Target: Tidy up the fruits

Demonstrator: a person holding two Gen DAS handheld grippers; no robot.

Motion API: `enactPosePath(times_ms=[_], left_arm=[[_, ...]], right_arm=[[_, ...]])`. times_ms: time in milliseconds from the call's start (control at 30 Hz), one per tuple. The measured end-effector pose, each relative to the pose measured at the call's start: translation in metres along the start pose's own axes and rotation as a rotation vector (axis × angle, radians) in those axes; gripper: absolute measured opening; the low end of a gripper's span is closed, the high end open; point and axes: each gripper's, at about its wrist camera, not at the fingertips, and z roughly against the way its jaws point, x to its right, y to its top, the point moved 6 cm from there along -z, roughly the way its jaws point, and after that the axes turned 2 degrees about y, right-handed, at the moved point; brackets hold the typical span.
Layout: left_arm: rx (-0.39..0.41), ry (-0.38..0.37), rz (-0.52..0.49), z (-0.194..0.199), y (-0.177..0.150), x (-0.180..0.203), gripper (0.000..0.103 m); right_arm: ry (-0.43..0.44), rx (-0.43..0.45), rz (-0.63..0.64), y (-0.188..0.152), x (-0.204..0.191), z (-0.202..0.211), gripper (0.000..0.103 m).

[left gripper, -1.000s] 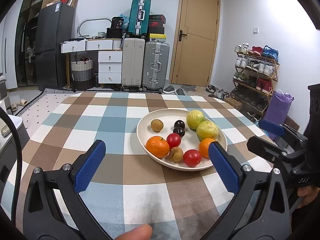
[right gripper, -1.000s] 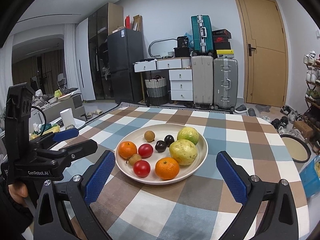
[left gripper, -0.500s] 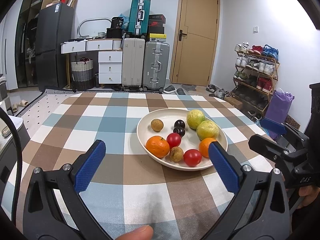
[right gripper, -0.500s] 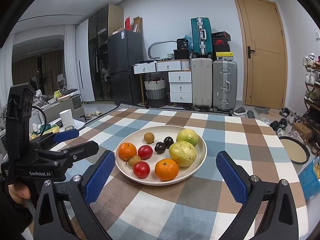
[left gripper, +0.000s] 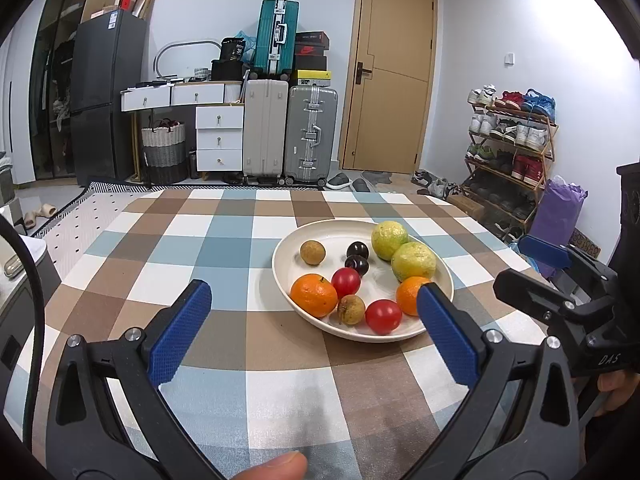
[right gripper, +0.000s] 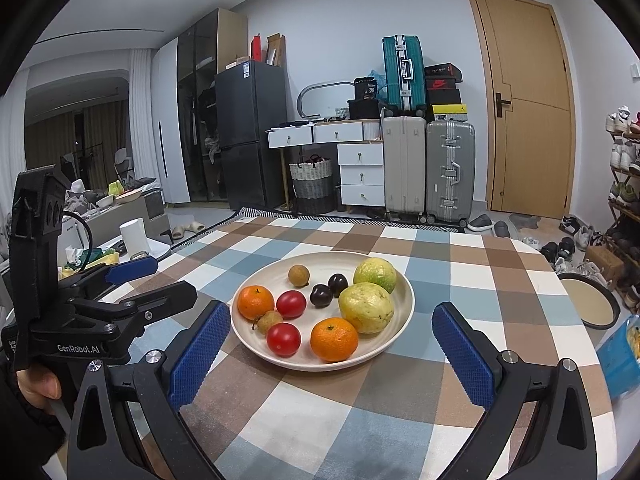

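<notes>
All the fruit sits in the cream plate (right gripper: 404, 312) on the checked desk (right gripper: 480, 280): two greenish guavas (right gripper: 366, 307) at the plate's far-right side, two oranges (right gripper: 334, 339), two tomatoes (right gripper: 283, 339), two dark plums (right gripper: 321, 295), two brown longans (right gripper: 299, 275). Like already lies next to like, so this fits either a sorted plate or one we're about to unload; we can't tell which. Handling, as we judge it: tomatoes and plums are smooth, soft and bruise easily, so light squeeze across the widest part. Oranges are firmer with a grippy peel. Guavas are the heaviest and wide, so they need near-full opening. Longans are small, hard-shelled and roll. Left gripper (left gripper: 314, 322) hovers low at the plate's near-left edge, fingers wide apart, holding nothing. Right gripper (right gripper: 332, 354) is level in front of the plate, fingers also spread with the plate between them, holding nothing.
</notes>
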Motion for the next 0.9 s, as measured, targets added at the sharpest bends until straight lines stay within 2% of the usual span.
enactPosePath(times_ms=[900], left_arm=[[0.001, -0.001, -0.001, 0.0008, -0.0007, 0.0010, 0.103]], right_arm=[[0.005, -0.005, -0.009, -0.0004, -0.0002, -0.0013, 0.103]])
